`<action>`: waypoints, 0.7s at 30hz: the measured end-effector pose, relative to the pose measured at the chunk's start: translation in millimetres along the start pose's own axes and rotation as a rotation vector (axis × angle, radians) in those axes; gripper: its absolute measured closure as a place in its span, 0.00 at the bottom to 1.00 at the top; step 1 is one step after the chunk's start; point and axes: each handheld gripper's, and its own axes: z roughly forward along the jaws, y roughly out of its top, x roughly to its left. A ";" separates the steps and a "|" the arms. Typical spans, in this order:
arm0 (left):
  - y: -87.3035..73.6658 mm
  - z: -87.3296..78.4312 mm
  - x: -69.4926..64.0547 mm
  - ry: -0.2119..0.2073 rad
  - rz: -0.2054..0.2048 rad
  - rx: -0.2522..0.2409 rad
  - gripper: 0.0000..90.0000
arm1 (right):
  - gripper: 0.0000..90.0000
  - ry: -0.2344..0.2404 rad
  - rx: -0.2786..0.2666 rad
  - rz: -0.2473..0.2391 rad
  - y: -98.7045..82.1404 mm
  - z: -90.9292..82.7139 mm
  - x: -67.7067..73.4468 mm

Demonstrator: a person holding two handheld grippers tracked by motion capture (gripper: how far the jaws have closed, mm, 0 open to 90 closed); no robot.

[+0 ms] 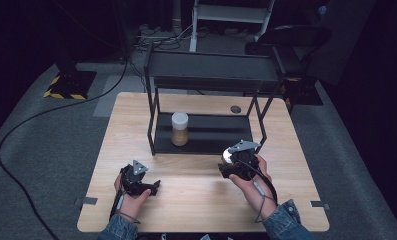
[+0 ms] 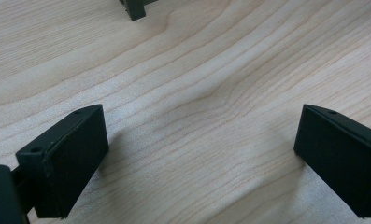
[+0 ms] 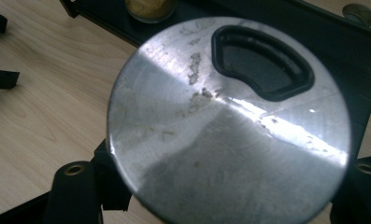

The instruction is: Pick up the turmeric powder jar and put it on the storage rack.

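Note:
My right gripper (image 1: 232, 165) is shut on a round container whose scuffed silver lid (image 3: 230, 126) has a black kidney-shaped opening (image 3: 262, 63). It holds the container (image 1: 226, 158) in the air just in front of the black rack's lower shelf (image 1: 211, 145), near the rack's right front leg. On that shelf, left of centre, stands a jar (image 1: 179, 128) with a white lid and brown contents. My left gripper (image 1: 148, 186) rests low over the wooden table (image 1: 196, 195) at the front left. It is open, and its jaws (image 2: 202, 154) have only bare wood between them.
The black two-tier rack (image 1: 211, 67) stands at the back half of the table, its legs reaching toward me. A small dark round disc (image 1: 235, 109) lies on the table behind the rack. Cables and a black chair (image 1: 291, 37) lie on the floor beyond the table.

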 end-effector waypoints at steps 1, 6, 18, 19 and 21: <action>0.0 0.0 0.0 0.000 0.000 0.000 0.03 | 0.35 0.004 -0.003 0.000 2.2 -1.4 -1.6; 0.0 -0.1 0.0 0.000 0.000 0.000 0.03 | 0.35 0.015 -0.014 0.001 14.4 -8.1 -7.7; 0.1 0.0 0.2 0.000 0.000 0.001 0.03 | 0.35 0.038 -0.016 -0.017 42.6 -11.0 -18.9; 0.1 0.0 0.2 0.000 0.000 0.001 0.03 | 0.35 0.039 -0.017 -0.019 44.9 -10.2 -20.1; 0.2 -0.4 0.3 0.001 -0.001 0.003 0.03 | 0.35 0.039 -0.015 -0.024 49.6 -8.5 -21.8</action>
